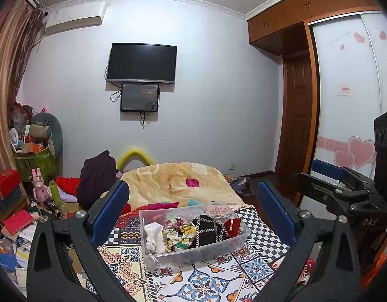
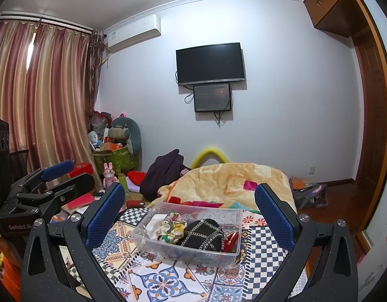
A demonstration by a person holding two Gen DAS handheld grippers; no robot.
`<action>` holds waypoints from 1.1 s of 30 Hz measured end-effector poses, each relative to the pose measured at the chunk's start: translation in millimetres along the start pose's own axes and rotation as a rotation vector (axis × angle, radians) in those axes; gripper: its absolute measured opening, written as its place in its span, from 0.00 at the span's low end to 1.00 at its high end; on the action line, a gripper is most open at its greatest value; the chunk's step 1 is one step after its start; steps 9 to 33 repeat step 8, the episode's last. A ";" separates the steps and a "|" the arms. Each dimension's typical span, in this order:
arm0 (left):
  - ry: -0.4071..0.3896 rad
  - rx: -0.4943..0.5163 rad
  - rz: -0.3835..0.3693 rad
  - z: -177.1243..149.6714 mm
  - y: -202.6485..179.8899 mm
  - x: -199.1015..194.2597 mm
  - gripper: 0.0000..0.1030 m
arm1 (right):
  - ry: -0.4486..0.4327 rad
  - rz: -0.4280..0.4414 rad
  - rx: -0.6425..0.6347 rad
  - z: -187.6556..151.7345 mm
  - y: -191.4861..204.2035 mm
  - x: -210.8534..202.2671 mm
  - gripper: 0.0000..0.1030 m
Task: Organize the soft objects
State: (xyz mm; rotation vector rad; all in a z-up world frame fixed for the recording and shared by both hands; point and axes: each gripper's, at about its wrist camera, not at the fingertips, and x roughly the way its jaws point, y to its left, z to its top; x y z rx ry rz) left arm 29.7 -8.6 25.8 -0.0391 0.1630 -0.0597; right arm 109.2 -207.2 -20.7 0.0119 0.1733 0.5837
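Note:
A clear plastic bin (image 1: 237,242) (image 2: 235,226) sits on the patterned bedspread. It holds a white cloth (image 1: 153,234) (image 2: 153,224), a floral scrunchie (image 1: 179,231) (image 2: 172,226), a black chain-trimmed pouch (image 1: 208,229) (image 2: 203,234) and a small red item (image 1: 232,225) (image 2: 231,239). My left gripper (image 1: 193,209) is open and empty, above and short of the bin. My right gripper (image 2: 190,209) is open and empty, likewise hovering before the bin. Each gripper shows in the other's view, the right one (image 1: 329,176) and the left one (image 2: 55,173).
A yellow blanket (image 1: 178,181) (image 2: 231,178) lies bunched behind the bin. A dark garment (image 1: 97,178) (image 2: 165,171) lies at the bed's left. Cluttered boxes, books and a pink rabbit toy (image 1: 39,186) fill the floor left. A wardrobe (image 1: 344,88) stands right.

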 end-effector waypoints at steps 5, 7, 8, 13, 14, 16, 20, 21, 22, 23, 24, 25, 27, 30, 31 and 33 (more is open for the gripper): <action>0.002 -0.005 -0.002 0.5 0.6 0.4 1.00 | 0.003 -0.001 -0.006 0.2 0.0 1.0 1.00; 0.001 -0.007 -0.002 1.1 1.8 0.2 1.00 | 0.003 -0.001 -0.007 0.4 -0.2 1.0 1.00; 0.002 -0.007 0.001 1.0 1.7 0.2 1.00 | 0.004 -0.002 -0.006 0.5 -0.4 1.1 1.00; 0.002 -0.007 0.001 1.0 1.7 0.2 1.00 | 0.004 -0.002 -0.006 0.5 -0.4 1.1 1.00; 0.002 -0.007 0.001 1.0 1.7 0.2 1.00 | 0.004 -0.002 -0.006 0.5 -0.4 1.1 1.00; 0.002 -0.007 0.001 1.0 1.7 0.2 1.00 | 0.004 -0.002 -0.006 0.5 -0.4 1.1 1.00; 0.002 -0.007 0.001 1.0 1.7 0.2 1.00 | 0.004 -0.002 -0.006 0.5 -0.4 1.1 1.00; 0.002 -0.007 0.001 1.0 1.7 0.2 1.00 | 0.004 -0.002 -0.006 0.5 -0.4 1.1 1.00; 0.002 -0.007 0.001 1.0 1.7 0.2 1.00 | 0.004 -0.002 -0.006 0.5 -0.4 1.1 1.00; 0.002 -0.007 0.001 1.0 1.7 0.2 1.00 | 0.004 -0.002 -0.006 0.5 -0.4 1.1 1.00; 0.002 -0.007 0.001 1.0 1.7 0.2 1.00 | 0.004 -0.002 -0.006 0.5 -0.4 1.1 1.00; 0.002 -0.007 0.001 1.0 1.7 0.2 1.00 | 0.004 -0.002 -0.006 0.5 -0.4 1.1 1.00; 0.002 -0.007 0.001 1.0 1.7 0.2 1.00 | 0.004 -0.002 -0.006 0.5 -0.4 1.1 1.00; 0.002 -0.007 0.001 1.0 1.7 0.2 1.00 | 0.004 -0.002 -0.006 0.5 -0.4 1.1 1.00; 0.002 -0.007 0.001 1.0 1.7 0.2 1.00 | 0.004 -0.002 -0.006 0.5 -0.4 1.1 1.00; 0.002 -0.007 0.001 1.0 1.7 0.2 1.00 | 0.004 -0.002 -0.006 0.5 -0.4 1.1 1.00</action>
